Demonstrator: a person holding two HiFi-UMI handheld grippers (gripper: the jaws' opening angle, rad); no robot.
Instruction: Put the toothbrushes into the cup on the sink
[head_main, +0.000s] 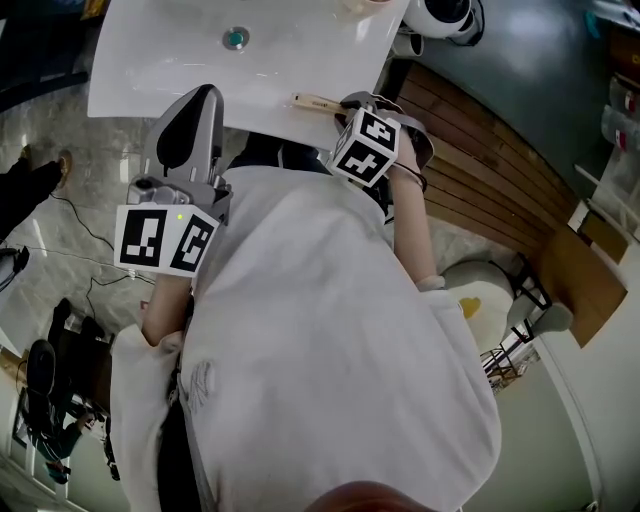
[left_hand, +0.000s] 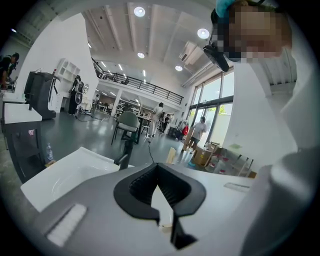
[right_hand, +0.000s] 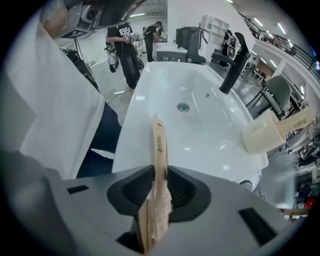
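Toothbrush (right_hand: 159, 150) clamped in R gripper (right_hand: 160, 172) jaws over sink (right_hand: 200, 125) near edge, handle fwd, prob. for cup entry | cup (right_hand: 265, 134) on sink rim, well apart | L gripper (left_hand: 158, 169) jaws closed, empty

The sink (head_main: 300, 60) was placed ahead of the person (head_main: 330, 350), with the drain (head_main: 235, 38) set in its basin. The left gripper (head_main: 197, 105) was held over the sink's near edge, left of the right gripper (head_main: 345, 103), which was held at the near right corner. A toothbrush (head_main: 313, 102) was clamped between the right jaws and pointed along the near rim towards the left gripper. In the right gripper view, the faucet (right_hand: 233, 60) was seen on the far rim, and the cup (right_hand: 262, 136) was seen on that rim too, nearer than the faucet.
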